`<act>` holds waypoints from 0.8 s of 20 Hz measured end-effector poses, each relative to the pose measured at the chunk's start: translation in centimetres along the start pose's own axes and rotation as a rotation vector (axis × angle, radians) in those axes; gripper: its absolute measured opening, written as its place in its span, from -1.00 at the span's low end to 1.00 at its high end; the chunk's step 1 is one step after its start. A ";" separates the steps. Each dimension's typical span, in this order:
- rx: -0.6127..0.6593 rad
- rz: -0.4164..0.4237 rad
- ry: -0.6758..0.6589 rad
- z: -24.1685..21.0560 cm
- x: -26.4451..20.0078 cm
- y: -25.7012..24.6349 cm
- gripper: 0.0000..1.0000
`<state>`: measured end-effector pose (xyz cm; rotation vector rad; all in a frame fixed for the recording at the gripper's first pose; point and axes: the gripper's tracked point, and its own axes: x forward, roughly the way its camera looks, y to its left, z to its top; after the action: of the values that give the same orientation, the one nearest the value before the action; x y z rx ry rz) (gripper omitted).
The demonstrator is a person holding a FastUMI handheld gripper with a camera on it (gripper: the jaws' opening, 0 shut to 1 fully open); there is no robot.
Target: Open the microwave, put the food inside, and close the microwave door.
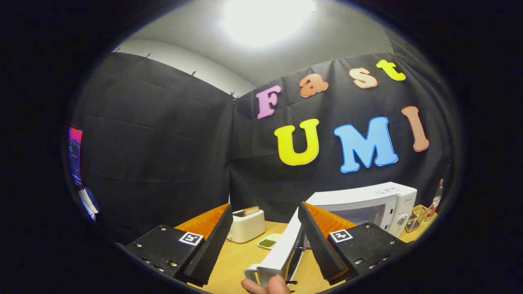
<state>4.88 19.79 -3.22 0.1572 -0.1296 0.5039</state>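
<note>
Gripper view, item one: microwave (367, 200), white, on the wooden table (237, 257) beyond my right finger, its door (282, 249) swung wide towards me so that its free edge stands between my fingers, nearer the right one. Item two: a person's hand (267, 286) at the door's near lower corner, thumb on the edge. Item three: my gripper (265, 232), fingers spread wide, holding nothing; neither finger presses the door. Item four: the food, which I take to be the small white dish of green stuff (268, 242) on the table just beyond the door edge, beside the toaster (246, 225) with a slice standing in it. Handling, my judgement: the dish looks light, rigid and shallow, glazed and likely slippery, contents loose, so I would pinch its rim and keep it level. The door should be stiff and hinged, best pushed flat on its face to close. Also noted: a wire basket (416, 219) and a bottle (436, 200) past the microwave
</note>
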 end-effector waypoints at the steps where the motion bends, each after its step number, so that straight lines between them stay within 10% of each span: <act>1: -0.014 0.022 -0.003 -0.3 0.0 1.3 0.93; 10: -0.031 0.208 0.171 -9.2 0.2 8.8 0.89; 16: 0.017 0.214 0.266 -14.9 0.3 8.2 0.45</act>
<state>2.37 29.75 -16.78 0.0918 0.1189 0.7343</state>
